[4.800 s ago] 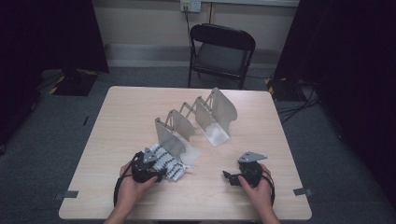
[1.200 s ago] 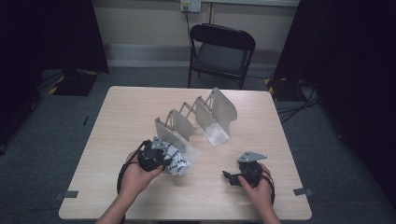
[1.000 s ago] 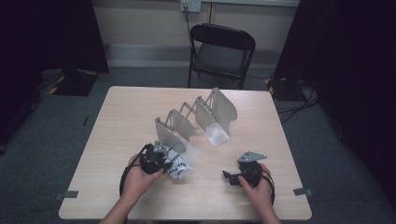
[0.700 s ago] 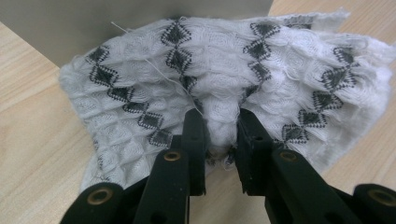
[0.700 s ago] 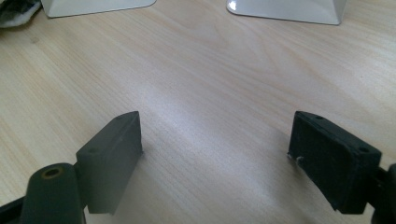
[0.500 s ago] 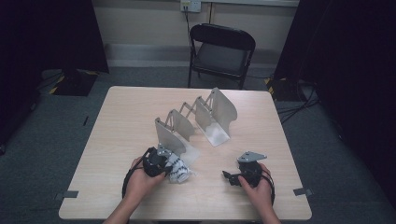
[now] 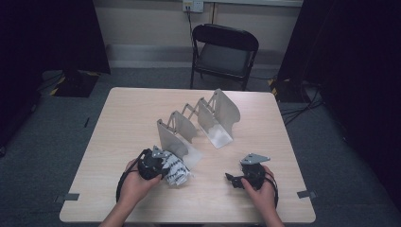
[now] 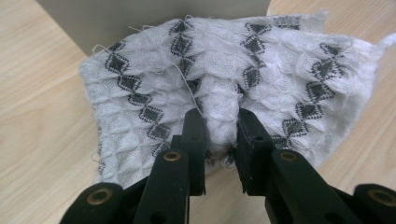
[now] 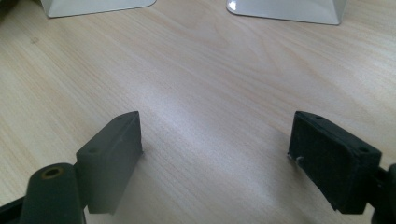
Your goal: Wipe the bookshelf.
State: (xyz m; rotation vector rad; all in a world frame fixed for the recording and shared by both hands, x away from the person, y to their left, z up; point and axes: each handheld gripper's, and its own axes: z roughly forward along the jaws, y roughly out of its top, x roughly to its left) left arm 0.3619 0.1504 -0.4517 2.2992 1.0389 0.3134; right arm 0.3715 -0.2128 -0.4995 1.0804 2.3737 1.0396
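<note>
Left gripper (image 8: 218, 135) pinching cloth (image 8: 224, 79) at rack's (image 7: 177, 137) 6 o'clock; right gripper (image 9: 215, 154) resting wide open, empty, at cloth's 3 o'clock.

High view: dim room, dark at both sides, table (image 7: 118, 123) lit evenly from above, slightly soft. Gripper views sharp and bright; pale sheen on wood, soft shadows under jaws.

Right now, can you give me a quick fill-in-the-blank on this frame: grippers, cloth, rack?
1. The left gripper is shut on a fold of the white ____ with black diamonds.
2. The right gripper has its jaws ____ over bare table.
3. The cloth lies against the near panel of the folding ____ rack.

Missing: cloth; open; metal
</note>
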